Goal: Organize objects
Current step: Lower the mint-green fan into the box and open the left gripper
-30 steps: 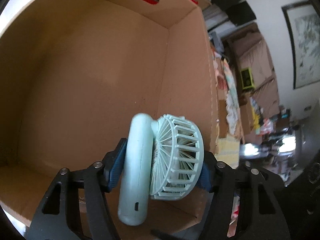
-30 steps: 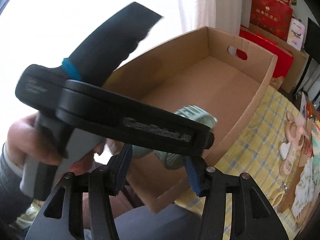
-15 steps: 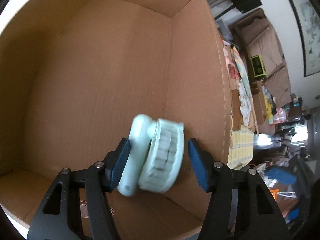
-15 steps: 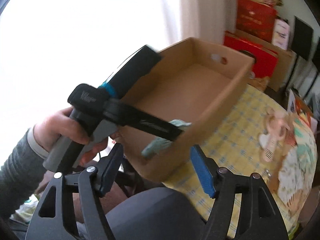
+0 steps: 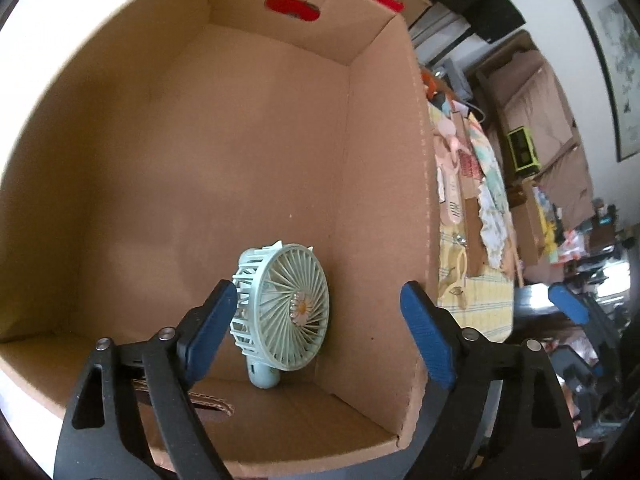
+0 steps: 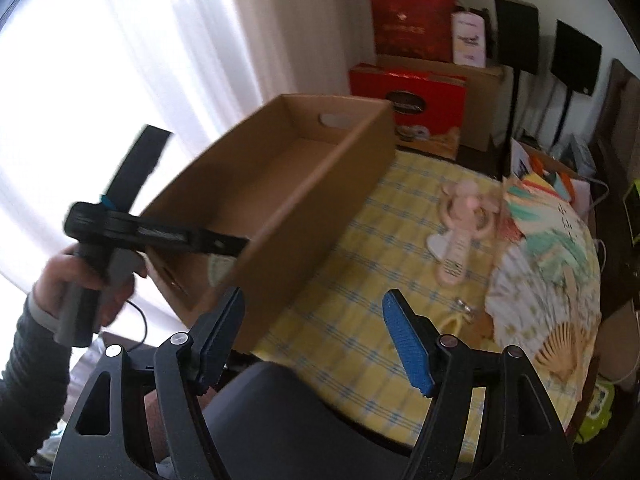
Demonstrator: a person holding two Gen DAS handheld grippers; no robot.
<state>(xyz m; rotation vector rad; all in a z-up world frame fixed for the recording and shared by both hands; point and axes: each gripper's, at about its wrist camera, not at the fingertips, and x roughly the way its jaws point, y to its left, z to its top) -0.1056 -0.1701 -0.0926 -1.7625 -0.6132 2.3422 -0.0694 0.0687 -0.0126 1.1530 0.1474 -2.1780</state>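
Note:
A mint green handheld fan (image 5: pixel 284 312) stands folded on the floor of the open cardboard box (image 5: pixel 380 160), close to its right wall. My left gripper (image 5: pixel 318 296) hangs just above it. Its jaws are opening, and the fan sits between the blue pads with neither pad pressing on it. In the right wrist view a hand (image 6: pixel 92 280) holds that gripper over the near end of the box (image 6: pixel 304 216). My right gripper (image 6: pixel 313 300) is open and empty beside the box's near corner, above the yellow checked tablecloth (image 6: pixel 360 320).
A pink handheld fan (image 6: pixel 456 248) lies on the cloth right of the box, next to spread paper folding fans (image 6: pixel 548 264). Red gift boxes (image 6: pixel 408 92) and black speakers on stands (image 6: pixel 516 36) are stacked behind the table. A dark rounded object (image 6: pixel 272 420) sits below my right gripper.
The left jaws have spread and let go of the green fan, which now rests in the box. The right gripper has opened wider and swung right, away from the box.

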